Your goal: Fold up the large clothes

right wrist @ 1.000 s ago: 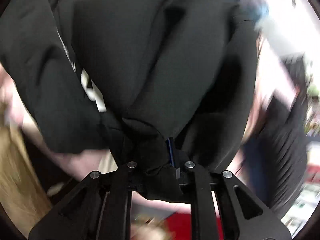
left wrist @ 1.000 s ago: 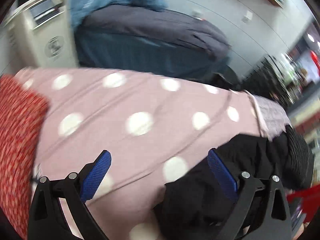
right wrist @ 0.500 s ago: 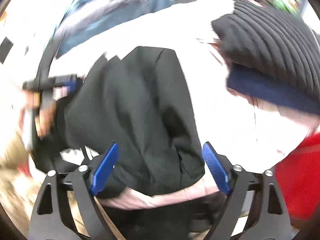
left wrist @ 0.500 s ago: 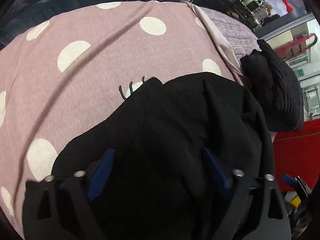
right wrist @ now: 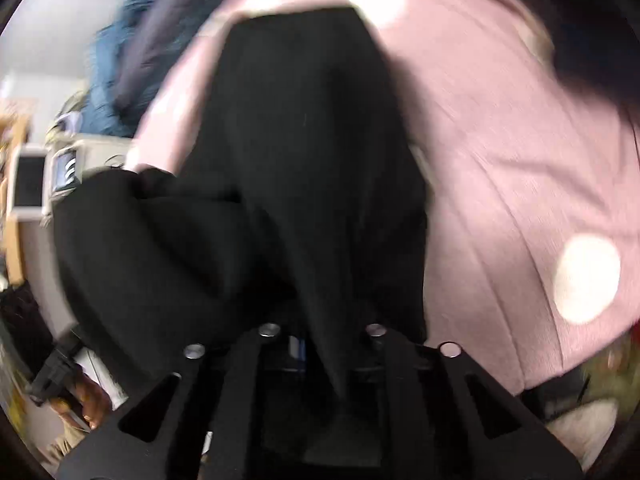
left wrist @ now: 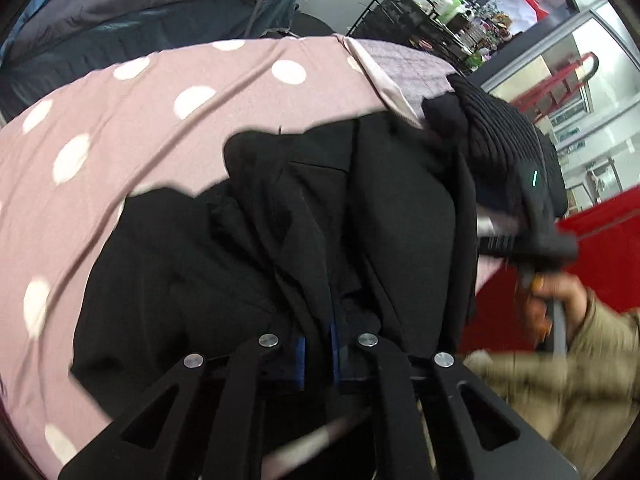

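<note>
A black garment (left wrist: 304, 216) lies bunched on a pink sheet with white dots (left wrist: 120, 128). My left gripper (left wrist: 318, 344) is shut on a fold of the black garment at its near edge. In the right wrist view the same black garment (right wrist: 304, 160) hangs in a long fold over the pink sheet (right wrist: 520, 160), and my right gripper (right wrist: 320, 344) is shut on its near end. The right gripper's body (left wrist: 536, 236) and the hand holding it show at the right of the left wrist view.
A black ribbed garment (left wrist: 508, 140) lies at the sheet's far right. Dark grey and blue bedding (left wrist: 132, 12) is piled behind. A red surface (left wrist: 580, 248) lies to the right. A white device (right wrist: 60, 176) stands at the left of the right wrist view.
Both grippers were open around the black garment half a second ago; both have closed on it. The right gripper released its earlier hold and took a new one.
</note>
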Demonstrator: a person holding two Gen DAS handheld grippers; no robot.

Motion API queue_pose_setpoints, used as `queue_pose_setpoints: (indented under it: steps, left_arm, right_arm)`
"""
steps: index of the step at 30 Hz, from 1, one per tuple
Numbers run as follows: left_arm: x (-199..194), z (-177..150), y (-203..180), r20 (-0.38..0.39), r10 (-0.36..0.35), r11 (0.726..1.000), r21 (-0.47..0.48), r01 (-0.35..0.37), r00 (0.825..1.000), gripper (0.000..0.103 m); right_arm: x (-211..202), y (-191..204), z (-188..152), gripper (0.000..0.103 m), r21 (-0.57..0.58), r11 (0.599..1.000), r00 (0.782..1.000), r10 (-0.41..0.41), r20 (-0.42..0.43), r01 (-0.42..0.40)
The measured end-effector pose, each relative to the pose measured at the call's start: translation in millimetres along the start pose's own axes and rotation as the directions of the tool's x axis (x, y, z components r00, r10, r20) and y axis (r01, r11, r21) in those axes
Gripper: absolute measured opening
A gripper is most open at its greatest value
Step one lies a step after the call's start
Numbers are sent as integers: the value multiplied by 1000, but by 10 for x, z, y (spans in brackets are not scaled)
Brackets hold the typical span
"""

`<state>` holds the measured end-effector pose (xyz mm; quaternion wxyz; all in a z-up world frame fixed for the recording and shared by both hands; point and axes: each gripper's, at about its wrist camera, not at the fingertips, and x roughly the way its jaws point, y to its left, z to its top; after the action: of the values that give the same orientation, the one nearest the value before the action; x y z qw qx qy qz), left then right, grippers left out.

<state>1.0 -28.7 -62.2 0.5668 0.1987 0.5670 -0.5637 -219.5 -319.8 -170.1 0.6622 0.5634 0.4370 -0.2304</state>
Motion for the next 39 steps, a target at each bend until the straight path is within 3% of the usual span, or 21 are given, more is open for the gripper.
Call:
queue_pose_setpoints:
  steps: [3,7,8,11,13,15,18,19,22,24,25,28,29,30,31,32,33,34,35,37,39]
  left_arm:
    - [-102,-541,171,-60,22,995,-94,-27,998,8]
    - [-88,-1049,359,-86,20,969,-242,-41,996,8]
    - [-58,-1090,366,-83,18,966,-257,-39,996,8]
    - [19,-1147,322,-77,8,960,-277,-29,997,8]
    - [48,-1068,196,-81,37,975,-213,-54,996,8]
    - [32,-919,38,-51,24,987,-156,-31,998,8]
    - [5,-715,-181,-14,-23,997,-72,22,1000,10]
    - [12,-666,-237,-11,-29,998,-50,28,1000,11]
    - [-64,-702,-308,9,-52,998,-33,52,999,31]
    - [-138,-759,-249,28,-74,995,-58,75,997,51]
    - [-176,-820,-204,34,-77,994,-74,79,996,53]
    - [-300,-898,-102,62,-75,987,-136,83,995,56]
    - [-393,-966,-8,80,-55,984,-163,68,995,61]
    - [-455,-1020,46,92,-32,982,-185,49,995,68]
    - [-503,-1044,106,100,0,976,-216,22,995,70]
    - [-587,-1134,238,102,45,965,-263,-17,994,70]
    - [-659,-1204,333,102,69,955,-296,-36,992,70]
    - [-722,-1273,427,109,93,939,-340,-51,990,70]
    - [-802,-1367,551,122,118,917,-393,-61,986,70]
    - [-910,-1466,701,141,154,882,-465,-71,978,70]
    - [-961,-1538,797,153,170,858,-508,-71,973,70]
  right_arm:
    - [-404,135,35,5,10,989,984,144,102,-146]
    - [-984,-60,331,5,80,976,941,172,290,-203]
    - [-1082,-134,432,5,96,977,938,154,311,-191]
    - [-1190,-136,534,6,44,999,963,-35,267,24]
    - [-1130,-31,482,20,6,985,958,-170,230,174]
    - [-1037,38,357,78,38,940,922,-341,184,340]
    - [-1128,270,95,80,21,933,899,-351,261,359]
    - [-1139,381,55,80,-13,933,900,-342,270,359]
    - [-996,1011,-65,85,-227,912,916,-269,299,342]
    - [-782,1444,-194,89,-381,890,956,-165,242,250]
    - [-663,1605,-256,89,-436,877,972,-125,199,202]
    - [-99,2184,-581,89,-637,770,998,-55,-23,28]
    - [122,2337,-722,89,-689,725,996,-58,-67,-4]
    - [314,2425,-847,89,-723,690,992,-103,-67,23]
    - [488,2475,-931,88,-748,661,984,-164,-72,55]
    - [680,2501,-1030,75,-781,619,968,-238,-81,86]
    - [833,2499,-1132,35,-818,562,954,-294,-62,120]
    - [898,2466,-1201,19,-840,519,943,-331,-27,158]
    - [890,2390,-1207,11,-843,508,940,-341,-7,178]
    - [737,2221,-988,3,-779,617,968,-245,-59,109]
    - [452,2004,-725,3,-703,698,980,-199,-12,133]
